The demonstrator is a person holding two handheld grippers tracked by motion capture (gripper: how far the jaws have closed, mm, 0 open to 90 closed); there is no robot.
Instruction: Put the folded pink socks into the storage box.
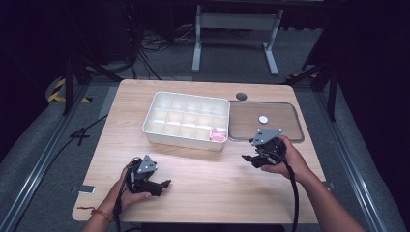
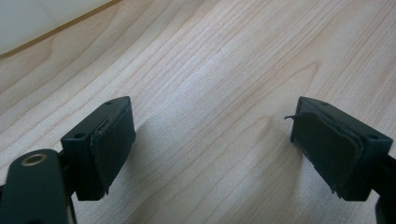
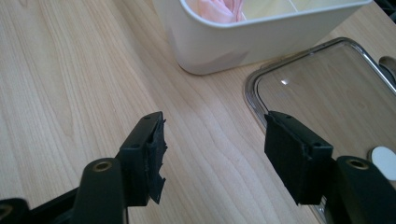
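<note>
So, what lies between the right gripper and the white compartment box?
Bare wooden table only, as the right gripper view shows: right gripper, white compartment box.

I'm seeing the box (image 1: 186, 121) sitting at the upper centre of the high view, a white rectangular tray split into a grid of small compartments, lying flat with its long side across the frame. In its lower right corner compartment a pink item (image 1: 217, 135) is lying crumpled; in the right gripper view it is peeking over the box's rounded corner at the top centre. Just right of the box, the lid (image 1: 265, 121) is lying flat, clear with a dark rim. In the high view the two look to be nearly touching. A small white disc (image 1: 263, 119) is resting near the lid's middle.
</note>
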